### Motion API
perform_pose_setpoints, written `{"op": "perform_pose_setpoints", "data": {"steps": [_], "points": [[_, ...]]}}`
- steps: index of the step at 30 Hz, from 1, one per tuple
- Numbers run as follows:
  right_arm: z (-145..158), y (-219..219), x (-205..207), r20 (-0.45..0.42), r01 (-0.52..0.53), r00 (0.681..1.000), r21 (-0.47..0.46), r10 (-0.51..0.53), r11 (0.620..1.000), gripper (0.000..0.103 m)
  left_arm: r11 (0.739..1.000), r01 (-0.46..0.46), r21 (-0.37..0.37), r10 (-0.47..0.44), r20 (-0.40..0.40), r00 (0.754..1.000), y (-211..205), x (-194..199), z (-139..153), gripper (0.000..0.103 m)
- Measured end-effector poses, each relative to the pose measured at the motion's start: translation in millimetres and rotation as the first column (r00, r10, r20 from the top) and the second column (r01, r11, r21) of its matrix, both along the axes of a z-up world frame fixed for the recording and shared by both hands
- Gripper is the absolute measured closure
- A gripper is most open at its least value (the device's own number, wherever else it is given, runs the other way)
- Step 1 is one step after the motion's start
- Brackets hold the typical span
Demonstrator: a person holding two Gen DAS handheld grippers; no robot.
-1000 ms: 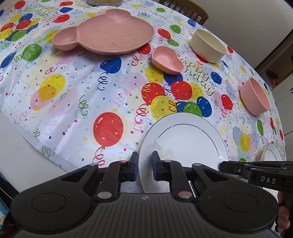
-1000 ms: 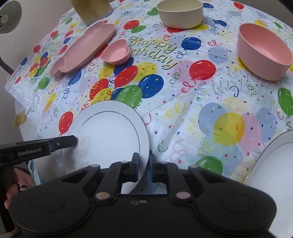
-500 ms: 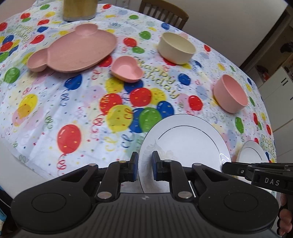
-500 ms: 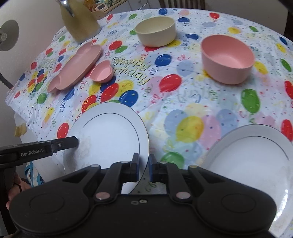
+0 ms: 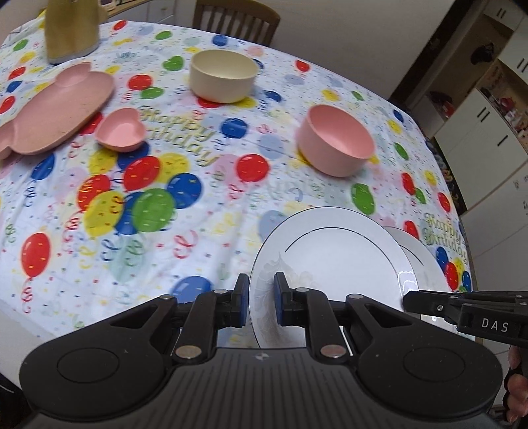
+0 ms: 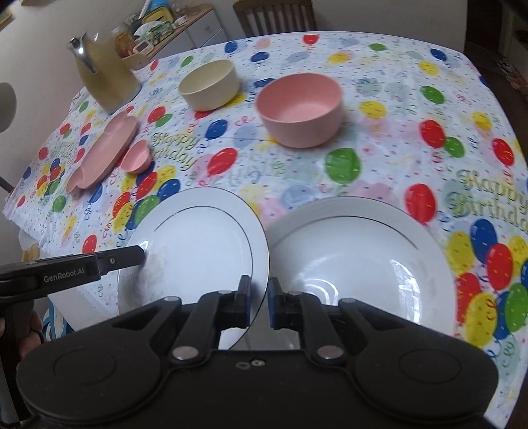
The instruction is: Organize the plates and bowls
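Balloon-printed plastic covers the table (image 6: pixel 379 155), whose near edge runs just below both grippers. Nearest, the left gripper (image 5: pixel 260 302) pinches the left rim of a white plate (image 5: pixel 336 264) between its blue pads, and the right gripper (image 6: pixel 259 303) pinches the opposite rim of the same plate (image 6: pixel 198 244), so the plate hangs between them, its face tilted up toward the cameras and its lifted right edge overlapping a second white plate (image 6: pixel 356 260) that lies flat on the cloth near the table's front right corner. Beyond the two plates a broad strip of bare cloth stays open across the middle. Farther back sit a pink bowl (image 6: pixel 298 109) and, behind and left of it, a cream bowl (image 6: pixel 209 84); to the left lie a small pink heart dish (image 6: pixel 137 158) touching a pink mouse-shaped plate (image 6: pixel 102 151). At the far left edge stands a yellow jug (image 6: pixel 102 72), with a wooden chair (image 6: pixel 274 15) past the far rim.
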State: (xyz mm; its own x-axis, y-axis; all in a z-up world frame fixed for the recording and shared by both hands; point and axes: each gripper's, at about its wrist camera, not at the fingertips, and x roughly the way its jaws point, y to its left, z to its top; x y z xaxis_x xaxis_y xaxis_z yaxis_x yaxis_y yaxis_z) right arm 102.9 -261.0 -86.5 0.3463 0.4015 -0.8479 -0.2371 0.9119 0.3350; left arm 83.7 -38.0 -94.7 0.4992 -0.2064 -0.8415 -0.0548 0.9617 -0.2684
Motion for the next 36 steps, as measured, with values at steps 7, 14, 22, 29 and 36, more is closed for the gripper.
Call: {"op": "perform_pose_setpoints", "data": {"steps": [7,14,22,29,36], "points": [[-4.1,-53.7,-11.4,-0.006,0.072,0.997,-0.003,-0.072,0.997,0.093,0.998,0.068,0.000,-0.068,-0.005,0.998,-52.1,0.9,-3.5,0.089],[-12.2,-98.9,-20.3,-0.016,0.132,0.991,-0.010,-0.132,0.991,0.093,0.992,0.129,0.015,-0.129,-0.010,0.992,-96.5,8.4,-12.6,0.089],[-31.5,-112.2,-20.9,-0.033,0.133,0.990,-0.031,-0.134,0.991,0.094,0.988,0.139,0.061,-0.136,-0.046,0.990,-111.8,13.8,-32.8,0.088],[-43.5,-112.3,-15.0,-0.057,0.124,0.990,-0.030,-0.126,0.992,0.094,0.988,0.133,0.076,-0.128,-0.057,0.990,-113.9,15.9,-39.3,0.088],[-47.8,-115.4,-10.4,-0.070,0.126,0.989,-0.023,-0.127,0.992,0.094,0.988,0.130,0.086,-0.125,-0.054,0.991,-114.7,19.6,-39.9,0.088]]}}
